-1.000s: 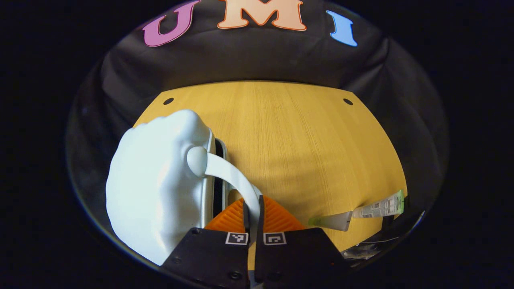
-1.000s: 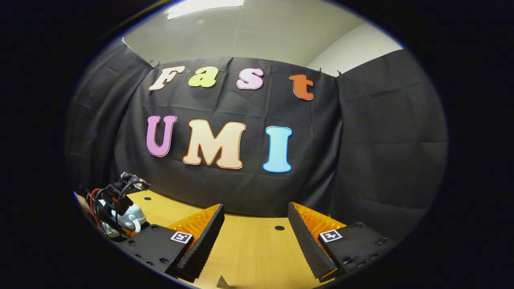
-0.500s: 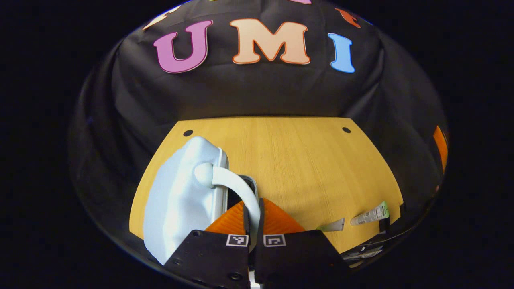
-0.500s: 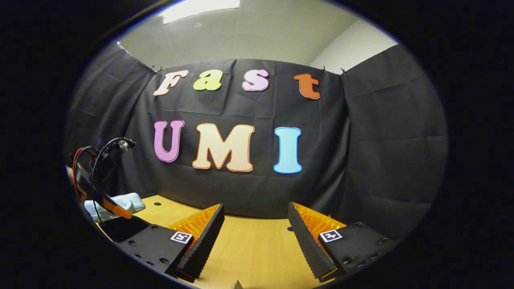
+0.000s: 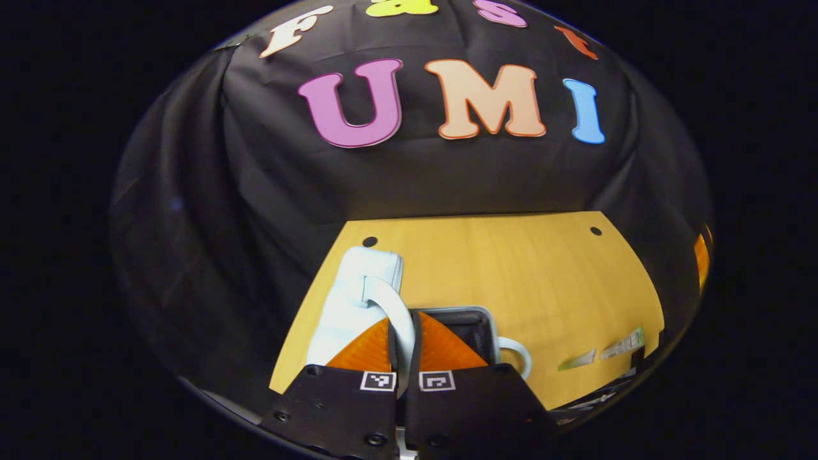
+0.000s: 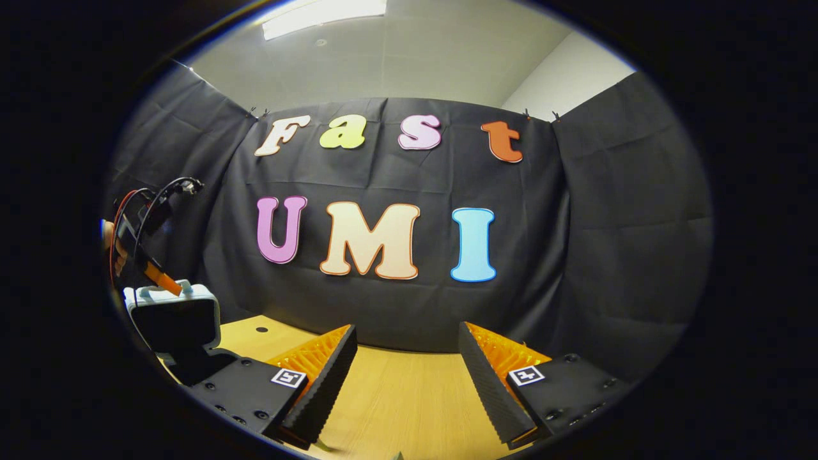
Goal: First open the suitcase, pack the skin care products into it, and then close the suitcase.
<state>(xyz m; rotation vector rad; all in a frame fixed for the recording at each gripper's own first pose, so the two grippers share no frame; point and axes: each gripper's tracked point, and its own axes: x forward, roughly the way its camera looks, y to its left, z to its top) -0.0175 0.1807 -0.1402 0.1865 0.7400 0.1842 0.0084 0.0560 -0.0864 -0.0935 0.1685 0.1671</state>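
Suitcase [image 5: 348, 306]: small pale hard-shell case at the table's [image 5: 511, 275] left edge, lid raised about upright, dark inside [image 5: 476, 329] exposed. In the right gripper view the lid [image 6: 172, 316] stands open-face toward the camera.

Handling, my read: rigid moulded shell, light, smooth and probably slippery on flat faces. The curved lid handle [image 5: 393, 306] is the only good grab point, thin enough to fit between the fingers. The hinge likely swings freely, so the lid may drop if let go short of vertical. A second loop handle [image 5: 517, 358] sticks out of the lower half.

Left gripper [image 5: 404, 345]: fingers together, clamped on the lid handle.

Right gripper [image 6: 404, 377]: fingers wide apart, nothing between them, held above bare table, well apart from the case.

Tubes [image 5: 607, 351]: two lying flat near the table's right edge, well apart from the case. Probably soft and squeezable; grip mid-body, lightly.
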